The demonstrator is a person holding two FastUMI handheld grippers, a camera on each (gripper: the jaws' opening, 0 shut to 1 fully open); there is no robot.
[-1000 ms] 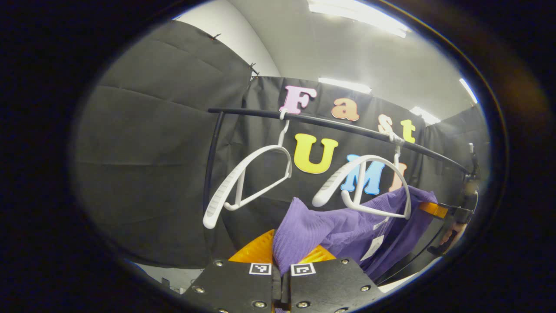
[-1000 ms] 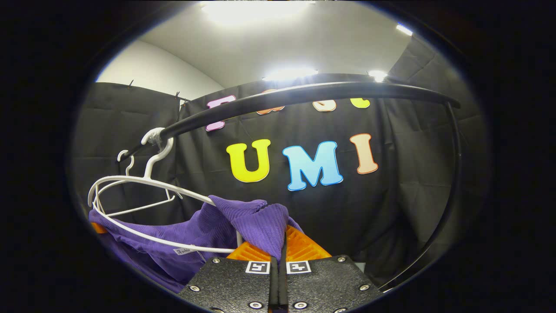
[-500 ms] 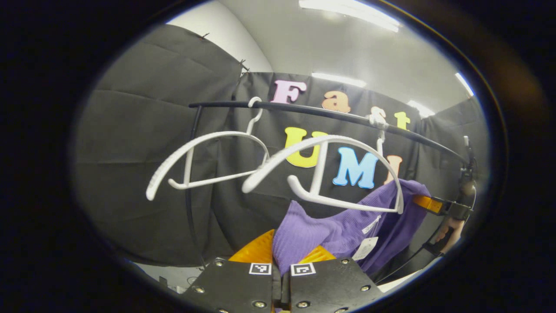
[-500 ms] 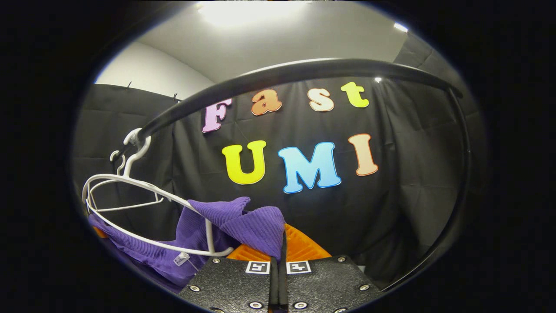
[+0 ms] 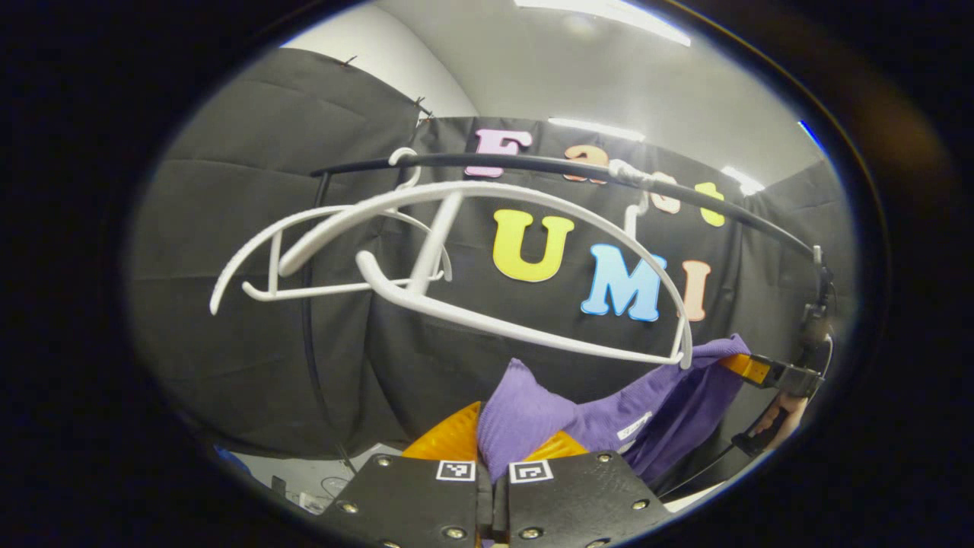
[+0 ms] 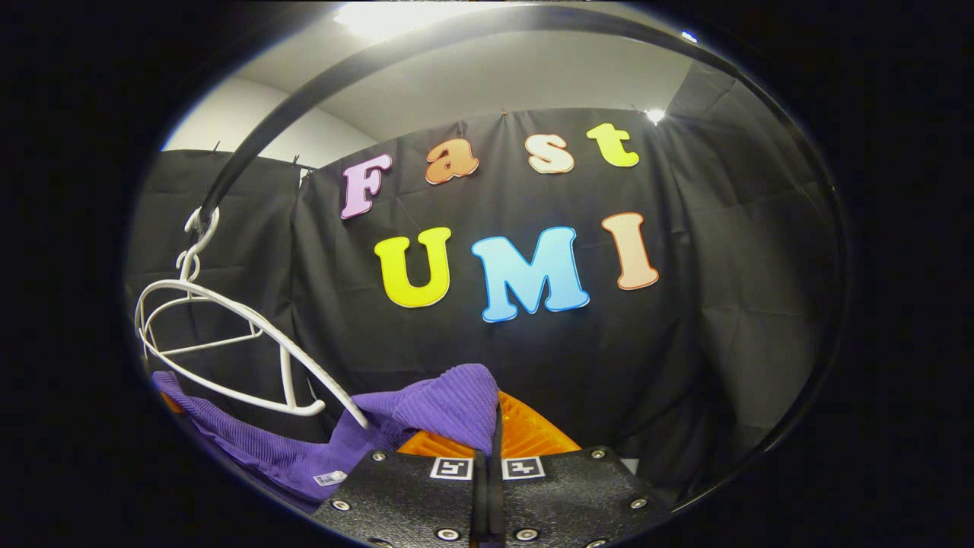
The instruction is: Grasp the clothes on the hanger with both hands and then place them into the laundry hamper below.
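1. Both grippers have a bite of the purple knit top [image 5: 609, 411]. In the left gripper view the left gripper [image 5: 493, 464] has its jaws clamped on one bunched corner of it, right at the bottom of the picture.
2. Same deal in the right gripper view: the right gripper [image 6: 487, 449] has its jaws pinched together on a fold of the top [image 6: 449, 403].
3. The relation that matters: the top runs as a sagging band from one gripper to the other, so its long axis is basically the line between the two hands. You can see the right gripper [image 5: 768, 371] far off at the other end in the left gripper view.
4. The white hanger [image 5: 487, 251] sits above the fabric, hooked on the black rail [image 5: 730, 217]. Its far tip looks to be touching or just beside the cloth near the right end, can't tell which.
5. My guess: that end needs to clear the tip first, then both hands go straight down. The hamper should be somewhere below.
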